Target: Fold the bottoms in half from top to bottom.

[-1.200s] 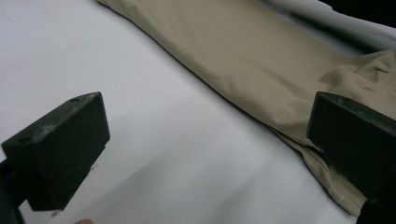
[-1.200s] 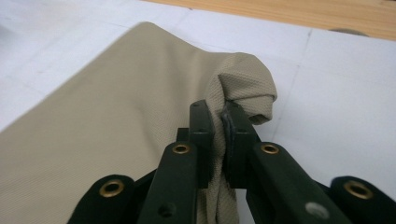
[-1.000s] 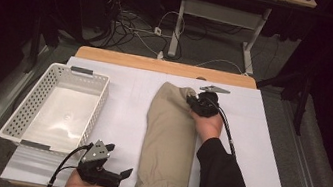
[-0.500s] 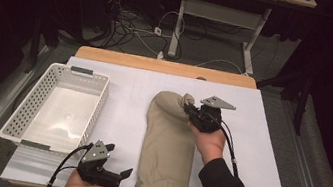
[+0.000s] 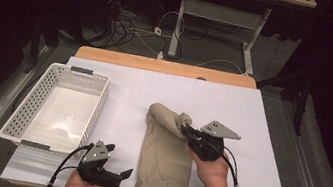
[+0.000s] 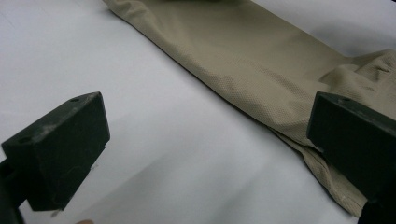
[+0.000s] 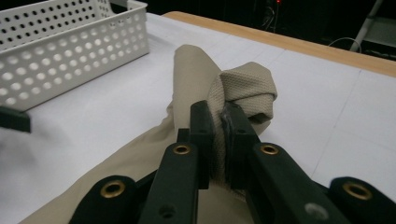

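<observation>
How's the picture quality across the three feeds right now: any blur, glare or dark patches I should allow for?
High view: table sheet evenly lit, floor around it dark. Left gripper view: the left claw blurred up close, cloth sharp, soft shadows on the sheet. Right gripper view: the right claw and pinched cloth sharp, basket slightly soft, no glare.

Open jaws frame tan cloth (image 6: 261, 70) on white table (image 6: 140, 140).

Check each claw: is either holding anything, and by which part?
The right claw pinches the folded beige knit cloth by its far end, lifted and curled over. The left claw is open, holding nothing.
</observation>
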